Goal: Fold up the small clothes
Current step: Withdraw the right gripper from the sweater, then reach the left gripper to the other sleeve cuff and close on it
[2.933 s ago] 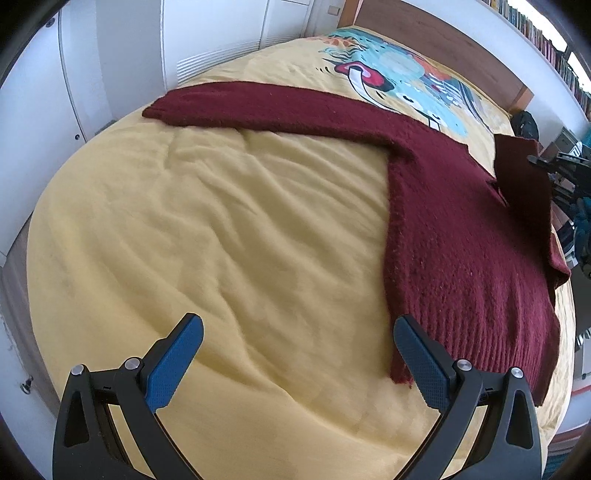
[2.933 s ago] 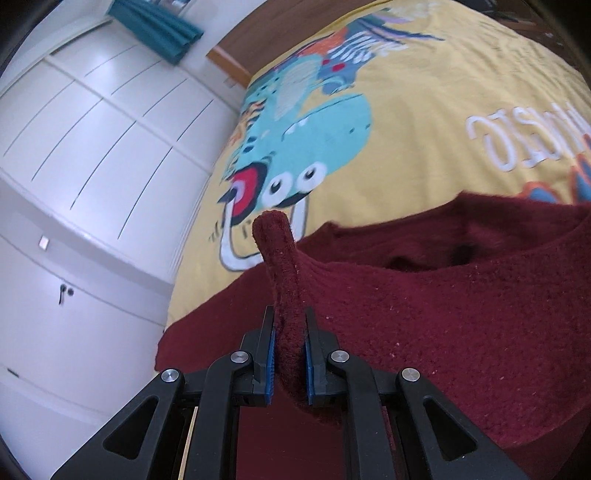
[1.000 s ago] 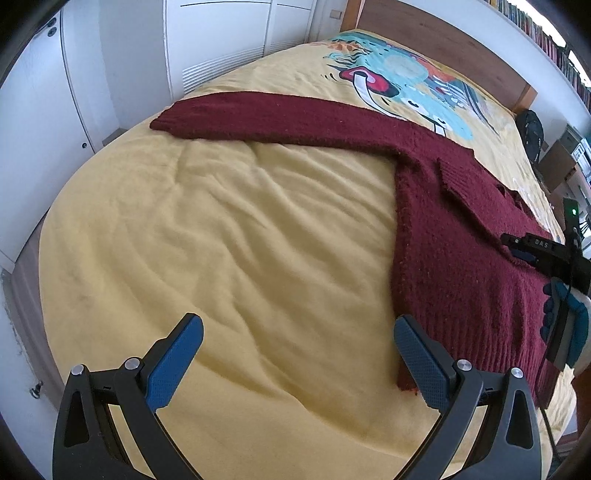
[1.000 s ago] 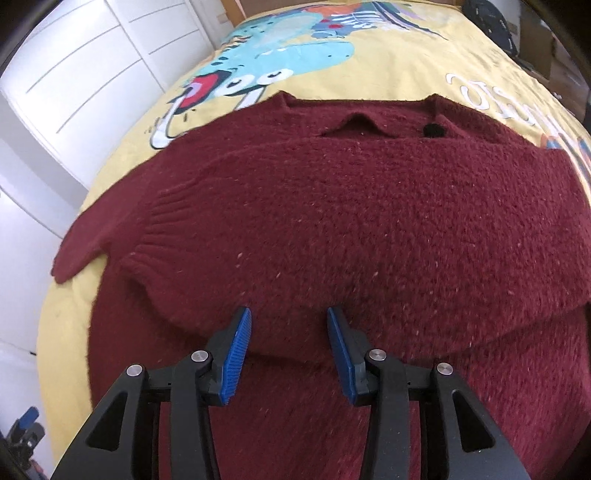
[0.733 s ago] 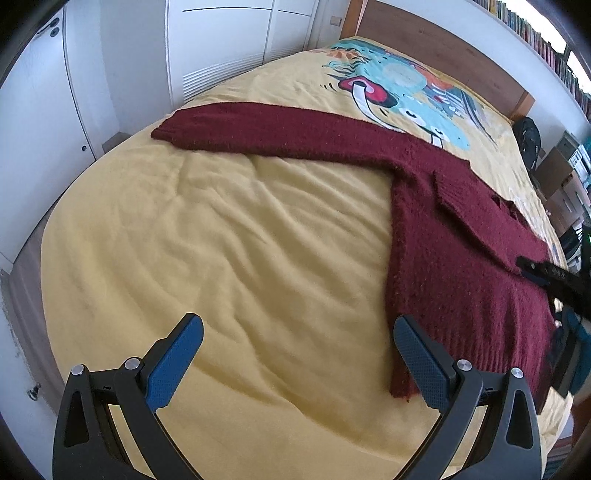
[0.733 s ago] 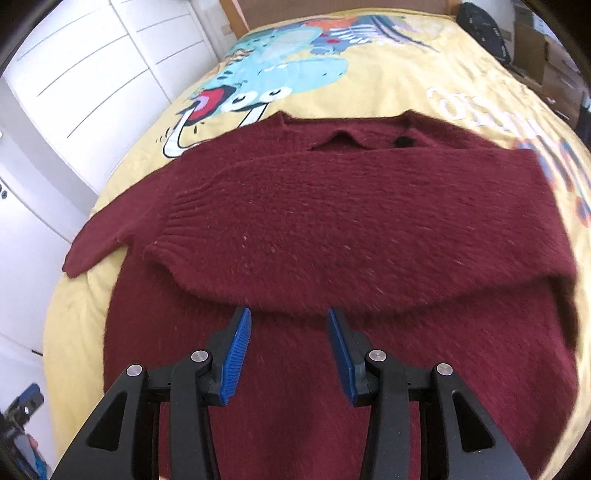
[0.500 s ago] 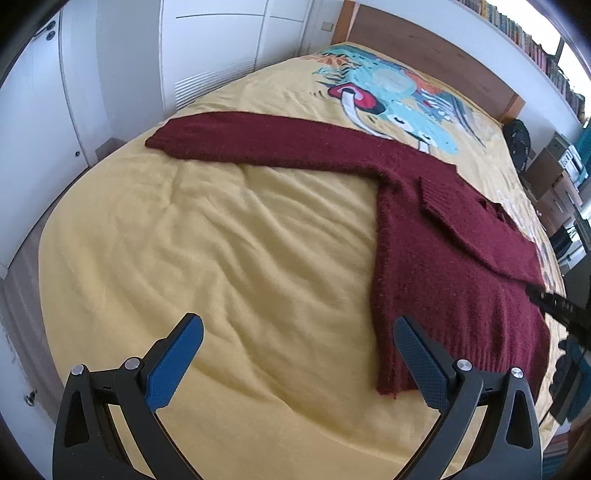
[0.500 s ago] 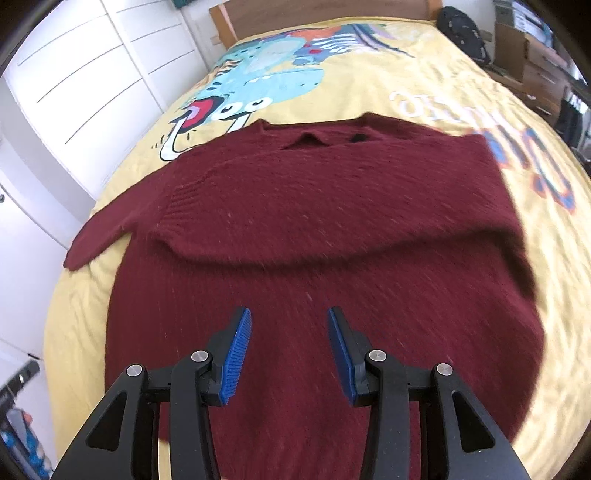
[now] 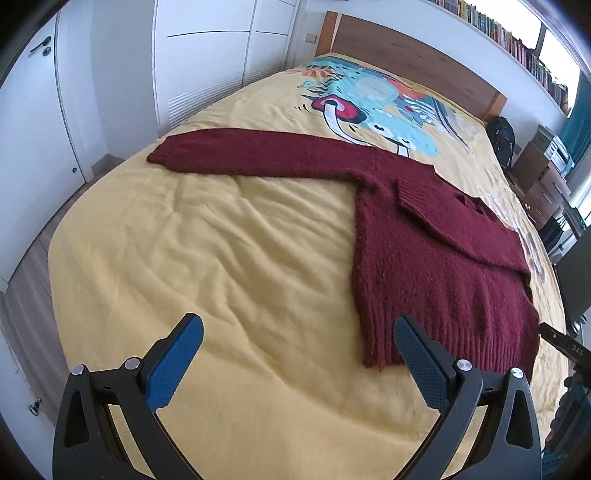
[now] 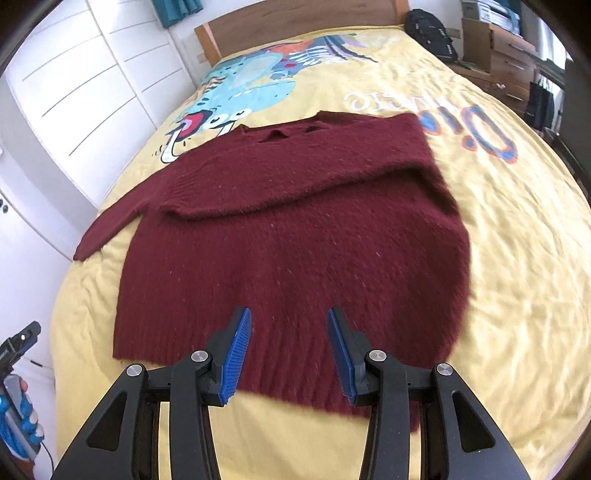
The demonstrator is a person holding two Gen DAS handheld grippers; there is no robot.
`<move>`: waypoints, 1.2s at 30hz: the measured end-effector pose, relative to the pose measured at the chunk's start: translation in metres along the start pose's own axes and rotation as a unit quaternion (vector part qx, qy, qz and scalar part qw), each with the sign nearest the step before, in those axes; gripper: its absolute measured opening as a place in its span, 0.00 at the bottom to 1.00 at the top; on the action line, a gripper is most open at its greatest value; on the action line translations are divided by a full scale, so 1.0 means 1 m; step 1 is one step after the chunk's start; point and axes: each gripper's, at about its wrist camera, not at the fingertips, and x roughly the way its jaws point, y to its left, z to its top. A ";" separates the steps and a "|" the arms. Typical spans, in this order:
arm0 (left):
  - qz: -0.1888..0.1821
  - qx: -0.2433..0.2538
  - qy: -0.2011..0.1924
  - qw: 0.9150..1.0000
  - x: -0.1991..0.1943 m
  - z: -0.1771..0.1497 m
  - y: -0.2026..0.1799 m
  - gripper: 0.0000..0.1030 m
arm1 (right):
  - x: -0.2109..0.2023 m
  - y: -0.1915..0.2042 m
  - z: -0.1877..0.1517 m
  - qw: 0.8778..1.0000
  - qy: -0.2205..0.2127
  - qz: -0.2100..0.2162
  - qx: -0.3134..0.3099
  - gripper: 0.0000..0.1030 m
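A dark red knit sweater (image 10: 295, 236) lies flat on the yellow bedspread (image 10: 517, 258). One sleeve (image 10: 295, 184) is folded across its chest. The other sleeve (image 9: 258, 155) stretches out straight to the left. My right gripper (image 10: 290, 332) is open and empty, above the sweater's ribbed hem. My left gripper (image 9: 295, 347) is wide open and empty over bare bedspread (image 9: 221, 277), with its right finger close to the hem's corner (image 9: 373, 362). A part of the right gripper's body shows at the right edge of the left wrist view (image 9: 561, 343).
White wardrobe doors (image 9: 207, 62) stand along the bed's left side. A wooden headboard (image 9: 406, 62) is at the far end. A black backpack (image 10: 428, 26) and wooden drawers (image 10: 506, 62) stand on the right. The bed's rounded front edge is close below both grippers.
My right gripper let go of the sleeve, which now lies across the chest, and drew back to the hem. My left gripper stayed open and rose a little.
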 end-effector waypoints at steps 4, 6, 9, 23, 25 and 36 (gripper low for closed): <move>-0.003 0.002 0.005 1.000 0.001 -0.003 0.001 0.99 | -0.012 -0.011 -0.013 1.000 -0.007 -0.004 0.010 0.43; -0.003 0.001 0.007 1.000 0.003 -0.003 0.003 0.99 | -0.016 -0.018 -0.018 1.000 -0.012 -0.006 0.020 0.43; -0.007 -0.003 0.008 1.000 0.006 0.000 0.007 0.99 | -0.020 -0.029 -0.025 0.999 -0.015 -0.013 0.036 0.43; 0.021 -0.056 0.003 0.998 0.048 0.053 0.073 0.99 | -0.006 -0.043 -0.028 0.997 0.002 -0.051 0.057 0.44; 0.033 -0.057 -0.001 0.998 0.057 0.067 0.085 0.99 | 0.000 -0.044 -0.025 0.997 0.005 -0.054 0.064 0.44; 0.049 -0.115 0.003 0.992 0.126 0.142 0.162 0.99 | 0.038 -0.037 -0.001 0.995 0.028 -0.070 0.063 0.44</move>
